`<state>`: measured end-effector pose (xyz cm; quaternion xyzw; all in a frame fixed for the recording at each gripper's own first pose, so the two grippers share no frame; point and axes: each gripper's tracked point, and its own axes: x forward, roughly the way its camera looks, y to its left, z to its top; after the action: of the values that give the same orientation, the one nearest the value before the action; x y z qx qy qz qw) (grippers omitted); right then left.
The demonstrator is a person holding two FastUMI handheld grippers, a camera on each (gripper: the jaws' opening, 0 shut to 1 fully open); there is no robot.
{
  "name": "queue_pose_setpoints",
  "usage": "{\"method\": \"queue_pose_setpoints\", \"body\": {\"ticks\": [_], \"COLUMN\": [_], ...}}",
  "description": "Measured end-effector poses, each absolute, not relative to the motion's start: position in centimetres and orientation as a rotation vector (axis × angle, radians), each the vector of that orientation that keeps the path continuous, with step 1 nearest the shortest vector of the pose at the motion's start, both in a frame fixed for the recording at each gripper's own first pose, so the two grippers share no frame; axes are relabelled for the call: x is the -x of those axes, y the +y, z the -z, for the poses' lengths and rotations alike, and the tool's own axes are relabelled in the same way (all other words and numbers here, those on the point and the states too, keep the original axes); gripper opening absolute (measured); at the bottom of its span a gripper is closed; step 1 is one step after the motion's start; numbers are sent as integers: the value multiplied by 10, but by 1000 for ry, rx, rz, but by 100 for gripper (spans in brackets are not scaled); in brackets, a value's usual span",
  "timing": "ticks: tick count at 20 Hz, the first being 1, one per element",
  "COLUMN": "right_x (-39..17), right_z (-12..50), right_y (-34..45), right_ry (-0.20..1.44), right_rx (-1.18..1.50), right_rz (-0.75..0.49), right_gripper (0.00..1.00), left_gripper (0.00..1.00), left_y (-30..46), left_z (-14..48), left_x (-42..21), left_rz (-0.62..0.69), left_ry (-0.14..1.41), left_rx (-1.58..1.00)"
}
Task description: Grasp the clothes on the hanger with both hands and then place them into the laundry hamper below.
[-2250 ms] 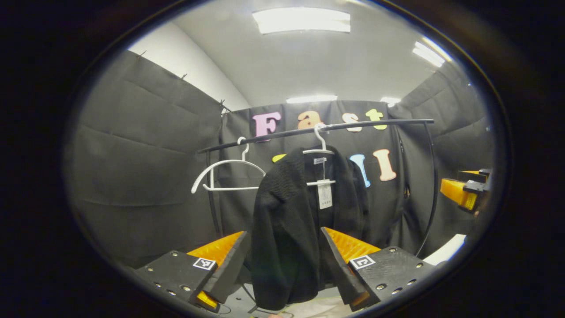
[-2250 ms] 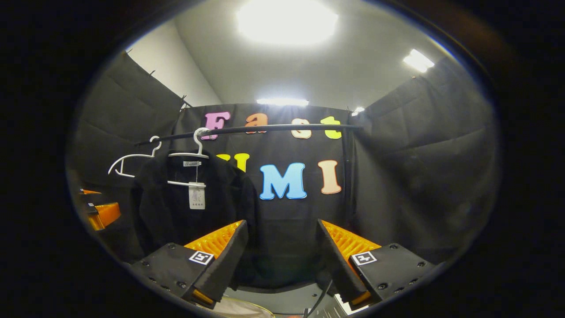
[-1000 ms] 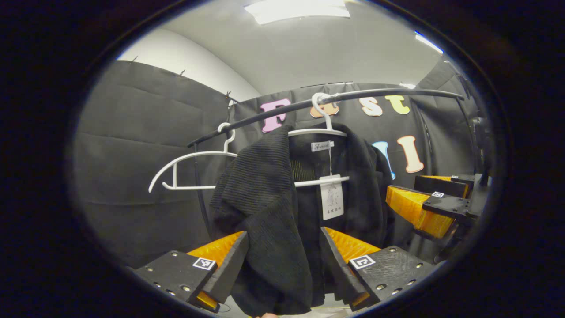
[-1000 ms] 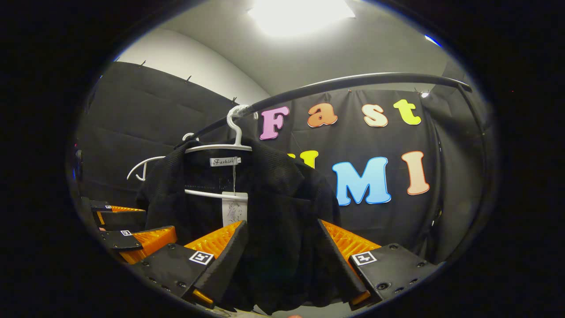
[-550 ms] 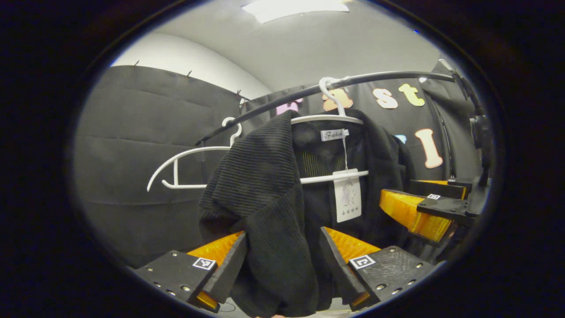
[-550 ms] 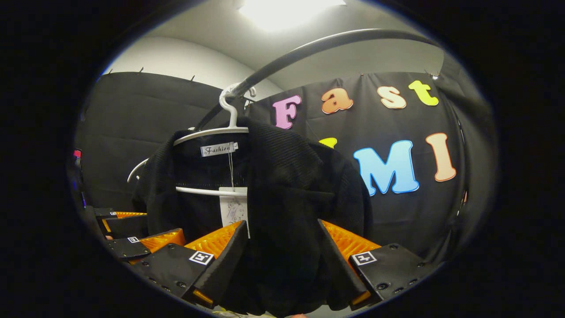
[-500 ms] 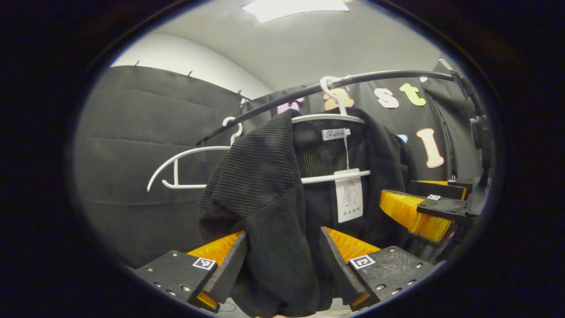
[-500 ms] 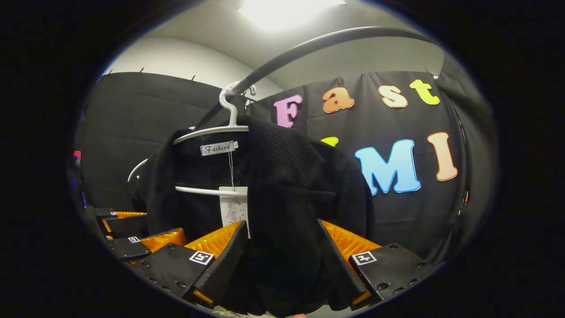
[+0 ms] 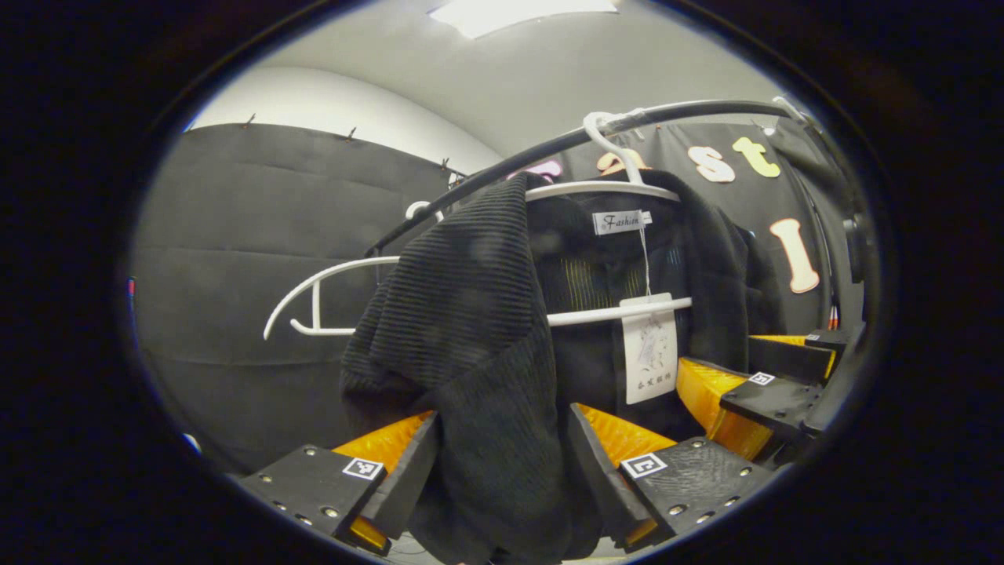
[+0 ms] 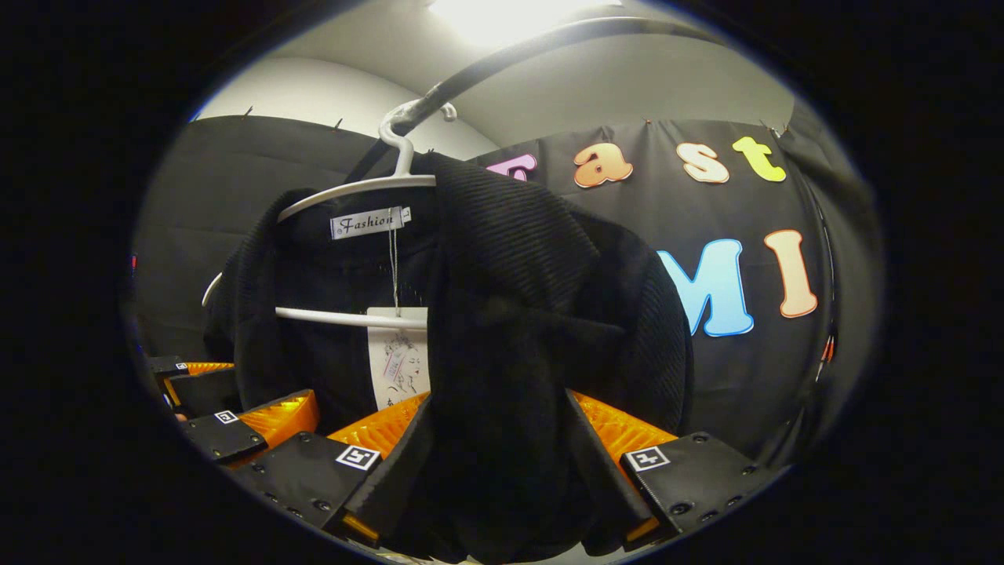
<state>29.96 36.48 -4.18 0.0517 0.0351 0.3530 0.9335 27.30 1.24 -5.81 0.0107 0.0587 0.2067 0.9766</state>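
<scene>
A black ribbed jacket [image 9: 463, 314] hangs on a white hanger [image 9: 604, 188] from a black rail [image 9: 486, 176], with a white paper tag [image 9: 649, 357] at its collar. My left gripper [image 9: 502, 416] is open, and the jacket's front panel on that side hangs between its fingers. In the right gripper view, the jacket [image 10: 533, 275] on its hanger [image 10: 353, 187] is very close. My right gripper [image 10: 498, 400] is open around the other front panel. Each gripper also appears in the other's view, the right gripper [image 9: 753, 384] and the left gripper [image 10: 235, 416], both low beside the jacket.
An empty white hanger [image 9: 329, 275] hangs on the rail just left of the jacket. The rail [image 10: 502, 55] curves overhead in the right gripper view. Black cloth walls close the booth behind and on both sides.
Both grippers have moved closer to the jacket and a little upward. Its front panels now sit deeper between the fingers. The gap between each pair of fingers is unchanged.
</scene>
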Motion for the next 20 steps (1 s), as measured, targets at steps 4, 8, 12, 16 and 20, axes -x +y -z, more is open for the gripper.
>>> {"method": "queue_pose_setpoints", "body": {"ticks": [4, 8, 12, 16, 20], "right_x": [-308, -320, -318, -327, -337], "right_z": [42, 41, 35, 23, -6], "right_y": [365, 354, 340, 318, 290], "right_ry": [88, 93, 75, 35, -75], "right_rx": [-151, -168, -148, -150, -166], "right_rz": [-701, -653, -637, -580, -511], "right_gripper": [83, 46, 11, 11, 0], "left_gripper": [94, 64, 32, 18, 1], "left_y": [18, 31, 28, 29, 41], "left_z": [64, 66, 66, 60, 47], "left_x": [-280, -281, -277, -262, -251], "left_rz": [-457, -518, -442, -429, -463], "left_ry": [137, 147, 147, 147, 103], "left_rx": [-30, -41, -13, -11, -1]}}
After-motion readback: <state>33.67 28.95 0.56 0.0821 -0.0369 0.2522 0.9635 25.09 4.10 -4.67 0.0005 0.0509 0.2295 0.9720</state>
